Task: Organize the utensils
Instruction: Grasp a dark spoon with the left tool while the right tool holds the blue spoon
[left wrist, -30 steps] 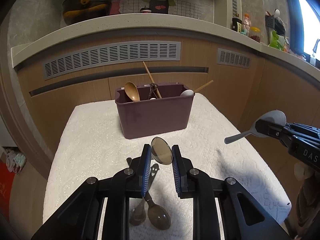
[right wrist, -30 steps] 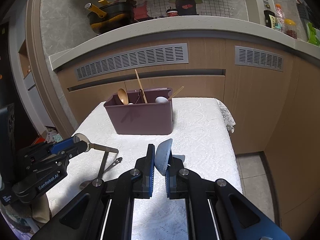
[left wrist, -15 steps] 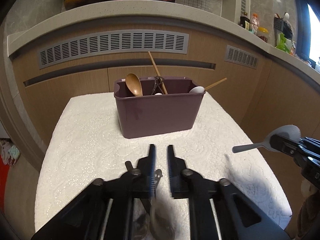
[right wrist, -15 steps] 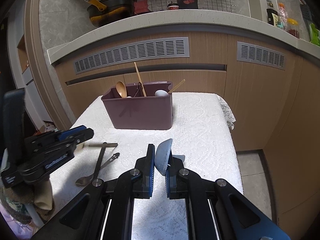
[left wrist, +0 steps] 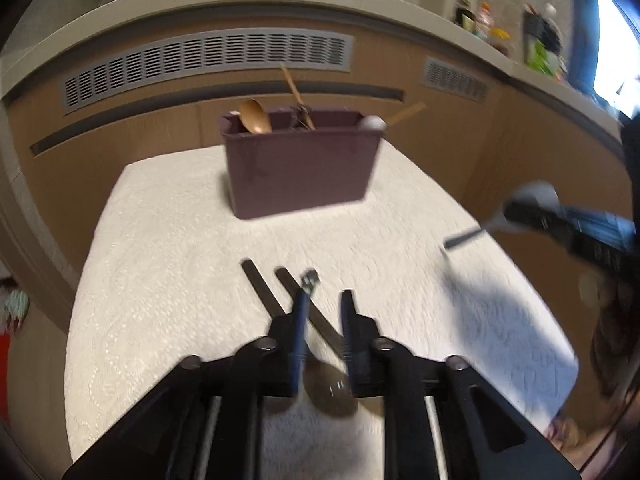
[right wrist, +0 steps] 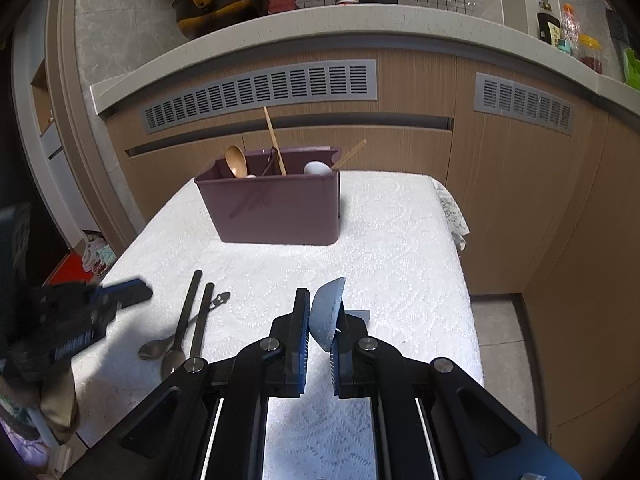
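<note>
In the left wrist view we look down on a table [left wrist: 168, 280] under a white embossed cloth, the whole picture smeared by motion. The left gripper [left wrist: 323, 312] is low over the cloth with its jaws parted — they have just been opening — and nothing pinched; a dark spoon [left wrist: 316, 328] lies on the cloth between and under them, its bowl near the gripper body. A 2nd dark handle [left wrist: 262, 292] lies just beside it on the left. Further back stands a purple bin [left wrist: 300, 168] holding a wooden spoon [left wrist: 255, 117], chopsticks and a white piece. Behind runs a wood-fronted counter [left wrist: 120, 128] with grey vent grilles and a pale stone top; a bright window glares at top right. The right gripper [left wrist: 532, 210] enters from the right.

From the right wrist view we see the right gripper [right wrist: 320, 316] pressed shut on the bowl of a pale blue spoon [right wrist: 326, 312], held above the cloth. To the left 3 utensils [right wrist: 188, 320] lie side by side on the table [right wrist: 400, 240], with the left gripper [right wrist: 132, 296] blurred above them. The bin [right wrist: 276, 212] sits mid-table, well apart from both. On the countertop [right wrist: 320, 24] sit a dark pan with a yellow handle, bottles and jars at right — a tiled wall with cartoon figures rises behind. Grey floor tile shows right of the table.
</note>
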Action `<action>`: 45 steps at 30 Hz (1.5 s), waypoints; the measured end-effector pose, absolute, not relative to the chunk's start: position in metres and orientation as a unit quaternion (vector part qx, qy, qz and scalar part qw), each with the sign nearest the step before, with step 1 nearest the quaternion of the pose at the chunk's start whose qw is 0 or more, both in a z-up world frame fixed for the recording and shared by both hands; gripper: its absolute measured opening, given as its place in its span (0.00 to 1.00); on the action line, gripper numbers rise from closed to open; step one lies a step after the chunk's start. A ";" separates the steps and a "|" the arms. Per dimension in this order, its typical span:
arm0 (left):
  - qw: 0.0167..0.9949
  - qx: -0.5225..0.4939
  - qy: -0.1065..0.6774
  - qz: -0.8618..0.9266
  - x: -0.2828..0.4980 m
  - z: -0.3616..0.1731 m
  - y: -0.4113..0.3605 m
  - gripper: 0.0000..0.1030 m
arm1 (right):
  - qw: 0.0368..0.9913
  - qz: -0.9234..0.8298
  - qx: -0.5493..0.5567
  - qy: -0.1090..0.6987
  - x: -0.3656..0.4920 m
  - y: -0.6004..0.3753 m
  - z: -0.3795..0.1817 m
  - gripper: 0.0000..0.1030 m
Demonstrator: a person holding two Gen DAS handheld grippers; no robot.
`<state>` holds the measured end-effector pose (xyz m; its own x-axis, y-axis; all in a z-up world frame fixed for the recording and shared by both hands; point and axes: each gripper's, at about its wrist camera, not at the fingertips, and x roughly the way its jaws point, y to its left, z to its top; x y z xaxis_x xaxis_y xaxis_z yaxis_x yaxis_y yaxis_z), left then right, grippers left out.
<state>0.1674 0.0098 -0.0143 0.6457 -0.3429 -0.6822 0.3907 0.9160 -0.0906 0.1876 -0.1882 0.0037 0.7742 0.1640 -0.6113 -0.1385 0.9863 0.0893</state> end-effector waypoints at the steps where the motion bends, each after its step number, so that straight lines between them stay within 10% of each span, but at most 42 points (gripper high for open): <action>1: 0.903 0.048 0.374 -0.205 0.163 -0.019 0.006 0.43 | 0.941 0.082 0.021 0.328 0.187 -0.189 0.003 0.07; 3: 0.899 0.069 0.386 -0.197 0.158 -0.030 0.002 0.55 | 0.941 0.081 0.021 0.328 0.186 -0.189 0.002 0.07; 22: 0.835 -0.053 0.513 -0.192 0.201 -0.052 -0.001 0.53 | 0.941 0.080 0.021 0.328 0.182 -0.190 -0.005 0.07; 24: 0.824 -0.050 0.531 -0.190 0.217 -0.055 -0.010 0.38 | 0.941 0.081 0.021 0.328 0.181 -0.189 -0.006 0.07; 34: 0.774 0.014 0.616 -0.149 0.278 -0.062 -0.042 0.37 | 0.942 0.095 0.021 0.322 0.178 -0.190 -0.007 0.08; 45: 0.845 0.006 0.508 -0.165 0.226 -0.052 -0.042 0.12 | 0.947 0.105 0.027 0.302 0.167 -0.193 -0.001 0.08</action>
